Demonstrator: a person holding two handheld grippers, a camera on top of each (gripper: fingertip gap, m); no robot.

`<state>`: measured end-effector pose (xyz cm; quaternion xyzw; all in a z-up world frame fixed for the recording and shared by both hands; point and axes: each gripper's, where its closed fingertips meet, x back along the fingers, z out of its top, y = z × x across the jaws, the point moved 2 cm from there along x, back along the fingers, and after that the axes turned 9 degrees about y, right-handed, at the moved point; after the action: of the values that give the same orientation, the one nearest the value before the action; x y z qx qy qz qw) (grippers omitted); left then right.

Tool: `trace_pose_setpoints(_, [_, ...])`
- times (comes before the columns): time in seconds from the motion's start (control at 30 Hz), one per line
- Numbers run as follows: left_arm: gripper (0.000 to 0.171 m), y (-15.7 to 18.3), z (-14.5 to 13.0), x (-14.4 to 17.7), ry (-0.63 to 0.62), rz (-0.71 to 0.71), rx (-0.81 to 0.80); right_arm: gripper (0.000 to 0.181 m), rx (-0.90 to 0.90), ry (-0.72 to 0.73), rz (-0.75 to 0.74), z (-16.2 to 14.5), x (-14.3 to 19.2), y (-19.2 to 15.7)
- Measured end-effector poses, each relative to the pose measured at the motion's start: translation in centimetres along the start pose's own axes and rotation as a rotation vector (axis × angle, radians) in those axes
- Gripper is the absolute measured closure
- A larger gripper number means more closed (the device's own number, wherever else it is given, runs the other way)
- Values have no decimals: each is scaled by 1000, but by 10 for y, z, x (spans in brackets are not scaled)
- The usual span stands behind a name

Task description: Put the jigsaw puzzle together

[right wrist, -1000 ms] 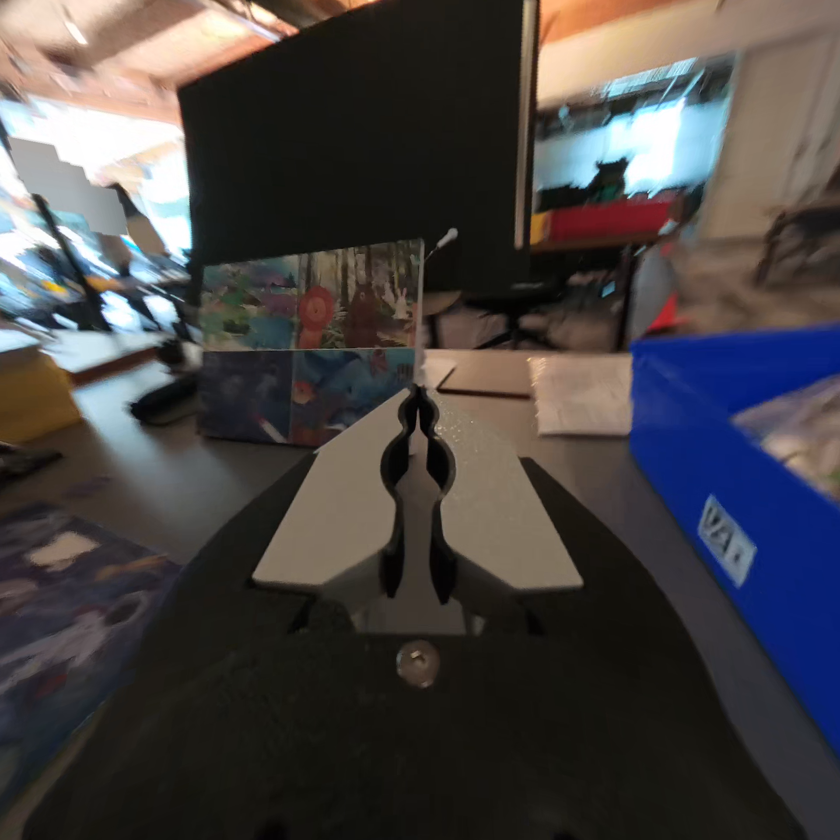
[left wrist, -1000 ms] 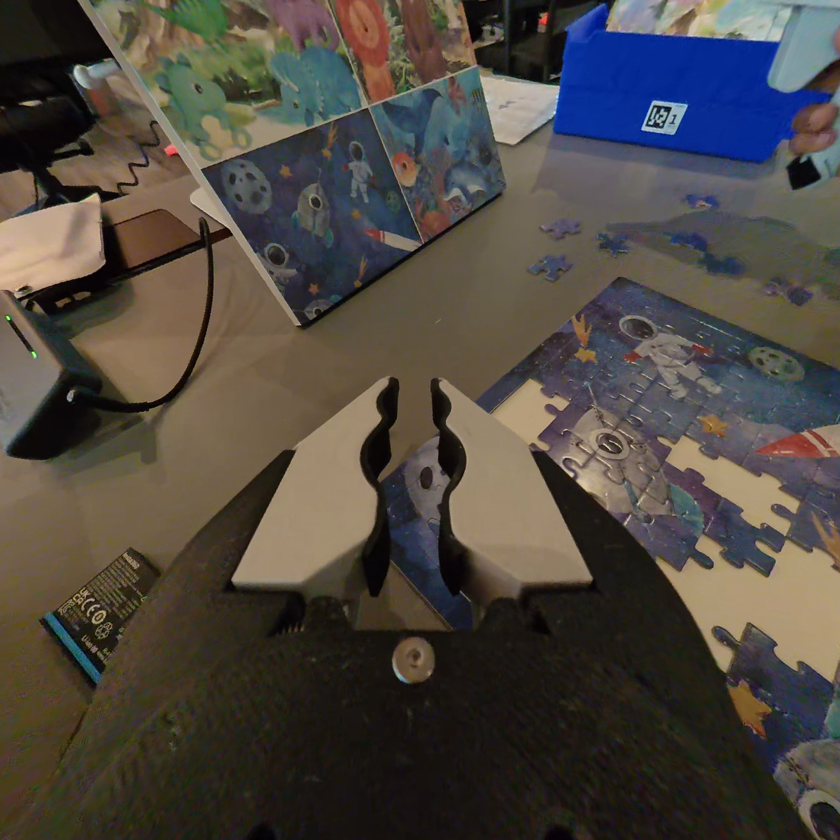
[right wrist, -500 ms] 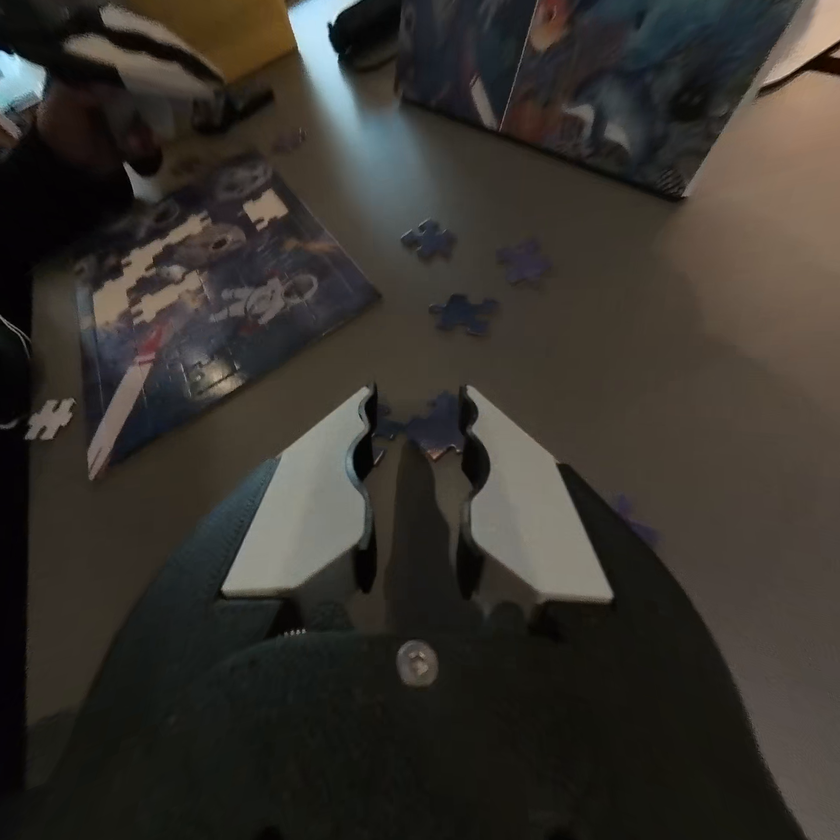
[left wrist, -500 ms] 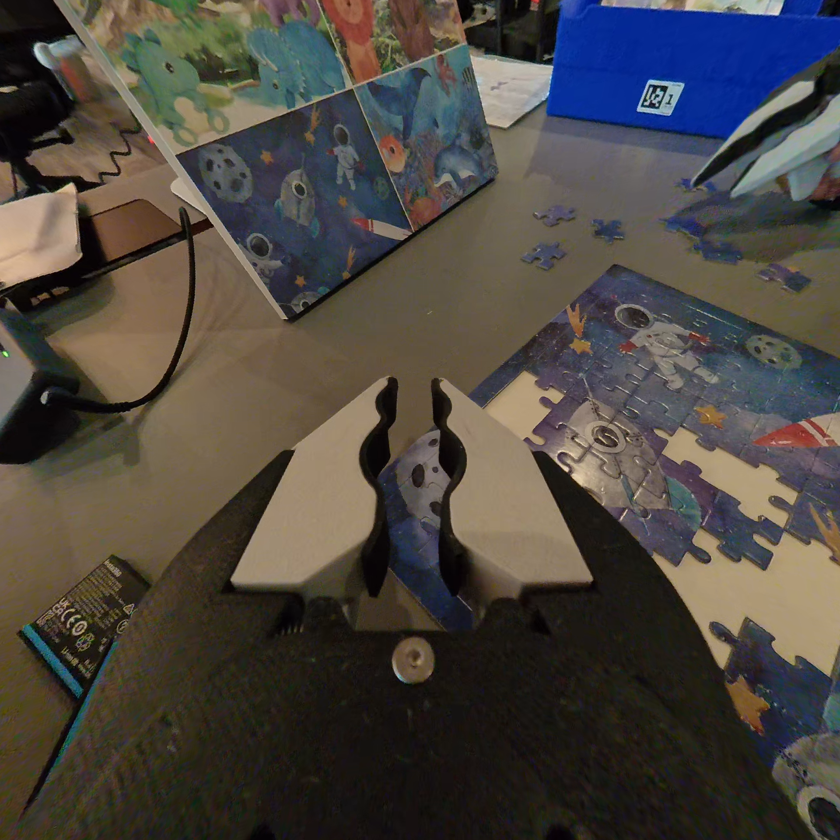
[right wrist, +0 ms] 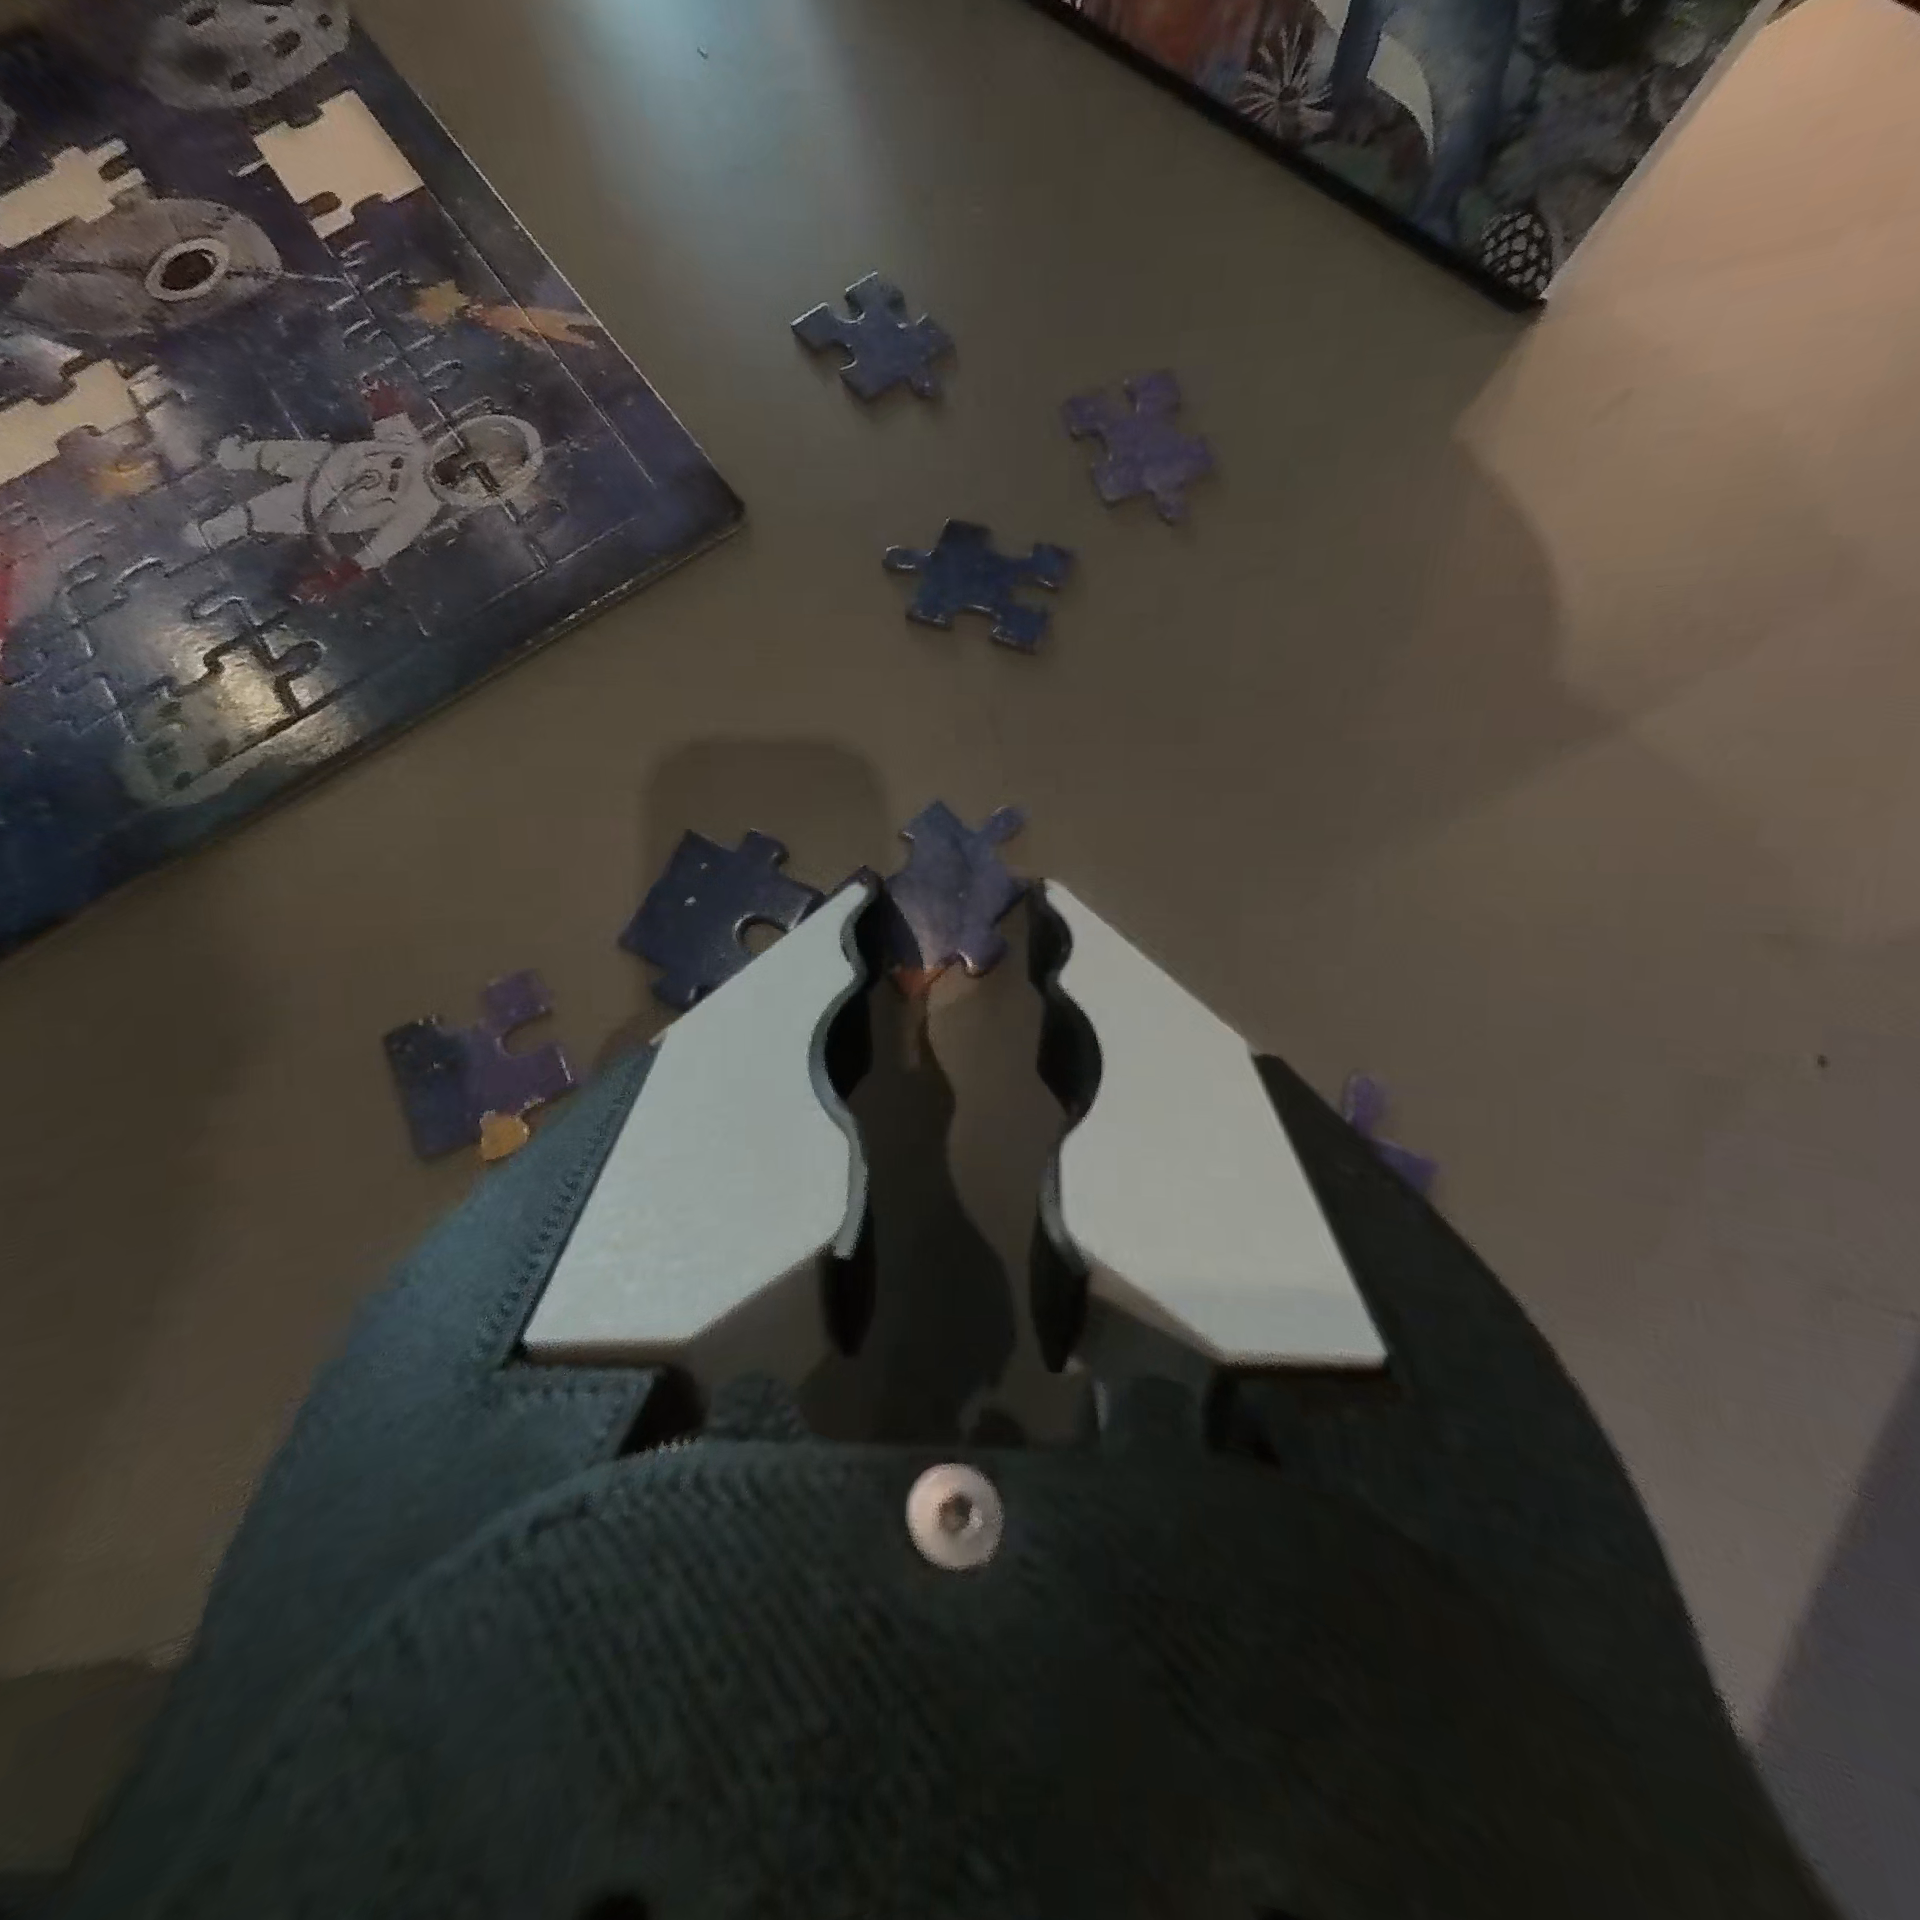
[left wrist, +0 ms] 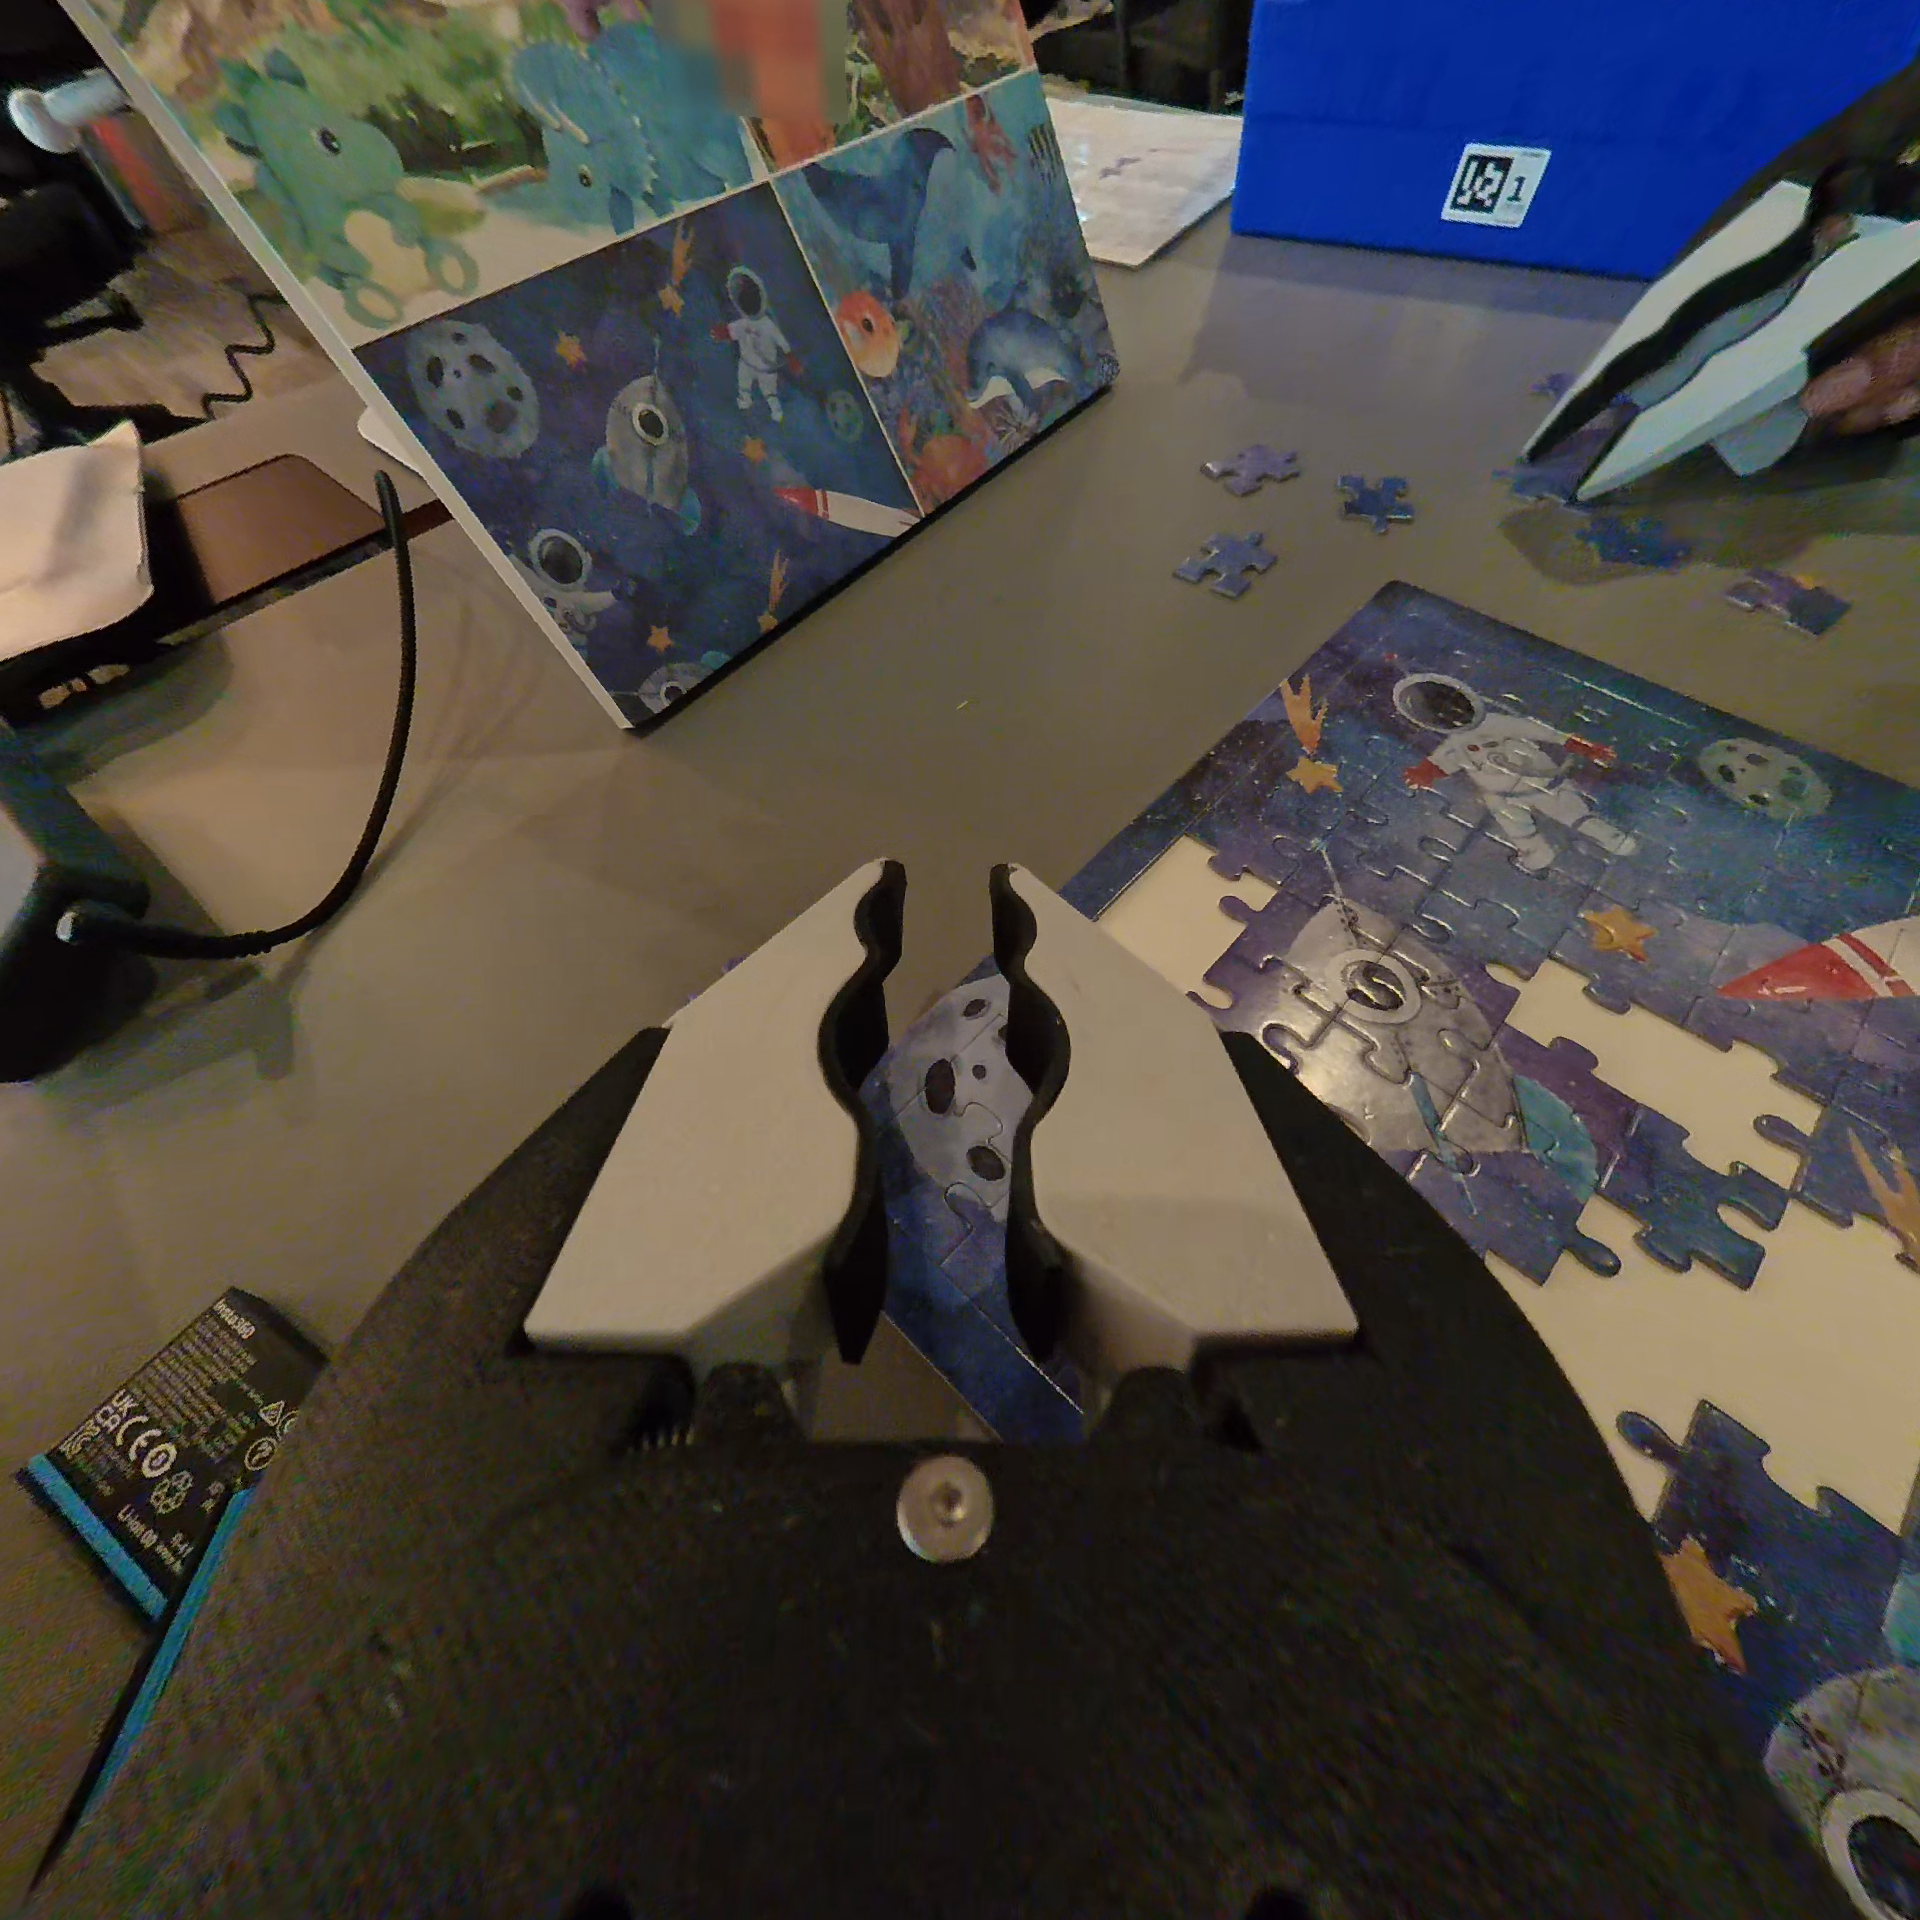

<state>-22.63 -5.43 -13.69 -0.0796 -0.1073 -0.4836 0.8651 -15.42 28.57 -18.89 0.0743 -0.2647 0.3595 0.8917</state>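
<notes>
The space jigsaw puzzle (left wrist: 1507,935) lies flat on the grey table, partly filled, with white gaps in its tray. It also shows in the right wrist view (right wrist: 312,436). My left gripper (left wrist: 943,878) hovers over the puzzle's near left corner, its jaws a narrow gap apart and empty. My right gripper (right wrist: 954,894) is open and low on the table, its tips either side of a loose blue piece (right wrist: 951,883). It also shows at the far right of the left wrist view (left wrist: 1558,462). Several loose pieces (right wrist: 982,582) lie around it.
A picture box (left wrist: 727,416) stands tilted at the back left. A blue bin (left wrist: 1558,125) stands at the back right. A black cable (left wrist: 395,727) runs to a dark device at the left, and a small black battery (left wrist: 156,1475) lies near the left edge. The tips of one gripper are about 35 cm away from the tips of the other.
My right gripper swung down from pointing across the room to the table, opened, and came down around a loose piece. My left gripper drifted slightly forward over the puzzle corner.
</notes>
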Motion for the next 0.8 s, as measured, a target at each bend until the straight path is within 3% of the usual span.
trace_pose_setpoints(0.27, [156,1,-1,-1,-8,-3,-6,181,15,3,-1,1,0,1])
trace_pose_setpoints(0.47, [156,2,-2,-2,-12,-3,-10,181,52,9,-17,2,0,4])
trace_pose_setpoints(0.67, [156,3,-2,-2,-13,-7,-11,181,27,190,-66,21,20,16])
trace_pose_setpoints(0.8, [156,4,-3,-3,-18,-7,-19,181,36,159,-85,16,20,20])
